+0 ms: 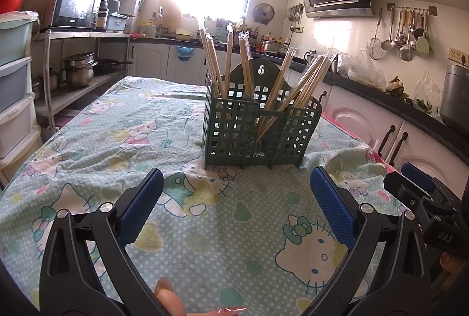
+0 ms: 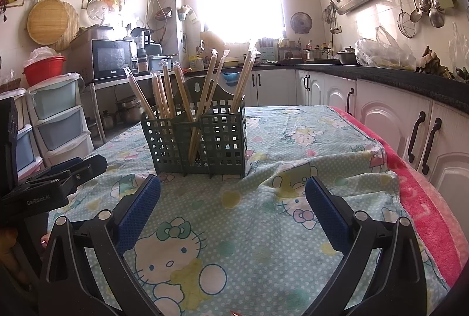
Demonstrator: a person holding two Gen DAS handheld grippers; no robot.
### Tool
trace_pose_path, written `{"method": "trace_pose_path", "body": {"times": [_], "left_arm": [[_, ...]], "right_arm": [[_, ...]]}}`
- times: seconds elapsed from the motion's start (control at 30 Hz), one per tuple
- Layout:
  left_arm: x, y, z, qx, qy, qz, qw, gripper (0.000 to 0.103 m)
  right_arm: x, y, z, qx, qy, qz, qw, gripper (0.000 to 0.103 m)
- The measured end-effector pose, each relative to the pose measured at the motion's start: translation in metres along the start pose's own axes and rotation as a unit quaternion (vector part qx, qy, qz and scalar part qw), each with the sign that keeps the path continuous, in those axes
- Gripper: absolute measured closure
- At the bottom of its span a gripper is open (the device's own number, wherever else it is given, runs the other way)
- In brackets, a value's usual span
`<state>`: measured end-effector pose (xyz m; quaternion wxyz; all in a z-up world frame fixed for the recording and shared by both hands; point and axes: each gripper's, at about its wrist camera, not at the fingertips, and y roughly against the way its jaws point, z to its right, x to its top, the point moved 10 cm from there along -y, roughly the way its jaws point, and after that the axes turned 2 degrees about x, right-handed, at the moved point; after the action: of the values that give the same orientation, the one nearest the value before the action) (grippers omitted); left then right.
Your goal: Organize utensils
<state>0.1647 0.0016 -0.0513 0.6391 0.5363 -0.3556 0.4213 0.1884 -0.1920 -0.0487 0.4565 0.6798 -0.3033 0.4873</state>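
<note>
Home kitchen, bright window at the back, table covered with a cartoon-cat cloth [image 1: 205,242] over a pink blanket [image 2: 425,213]. Straight ahead of both tongs, well apart from the tips, stands a green slotted utensil caddy [image 1: 234,128]. Wrapped wooden chopsticks [image 1: 215,64] stick up out of its compartments, leaning at different angles, some to one side, some to the other; a few cross in the middle section.

Left gripper [image 1: 236,199]: fingers spread wide, nothing between the blue pads [image 1: 331,204], hovering low over the cloth. Right gripper [image 2: 233,199]: same, spread wide and empty; its body also shows at the right edge of the left view.

Progress, judged: no loose utensils on the cloth near either tong, everything visible sits in the caddy. So either collecting is done and only tidying or regrouping of the splayed chopsticks is left, or sorting between compartments has not started. Cannot tell which.
</note>
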Motion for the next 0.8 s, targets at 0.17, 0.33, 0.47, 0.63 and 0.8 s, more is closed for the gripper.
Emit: {"method": "trace_pose_path", "body": {"times": [0.17, 0.33, 0.47, 0.63, 0.8], "left_arm": [[0.0000, 0.0002, -0.0002, 0.000, 0.000, 0.000, 1.0000, 0.011], [0.0003, -0.0002, 0.0000, -0.001, -0.001, 0.000, 1.0000, 0.011], [0.0001, -0.0004, -0.0001, -0.001, 0.000, -0.001, 1.0000, 0.011], [-0.0013, -0.0012, -0.0012, 0.001, 0.001, -0.002, 1.0000, 0.011], [-0.0016, -0.0011, -0.0015, 0.002, 0.000, -0.003, 1.0000, 0.011]], "right_arm": [[0.0004, 0.0003, 0.0000, 0.000, 0.001, 0.001, 1.000, 0.007], [0.0003, 0.0000, -0.0001, 0.000, 0.001, 0.001, 1.000, 0.007], [0.0002, 0.0003, -0.0002, 0.000, 0.001, 0.001, 1.000, 0.007], [0.0002, 0.0002, -0.0004, 0.000, 0.001, 0.001, 1.000, 0.007], [0.0001, 0.0001, -0.0006, 0.000, 0.002, 0.001, 1.000, 0.007]]}}
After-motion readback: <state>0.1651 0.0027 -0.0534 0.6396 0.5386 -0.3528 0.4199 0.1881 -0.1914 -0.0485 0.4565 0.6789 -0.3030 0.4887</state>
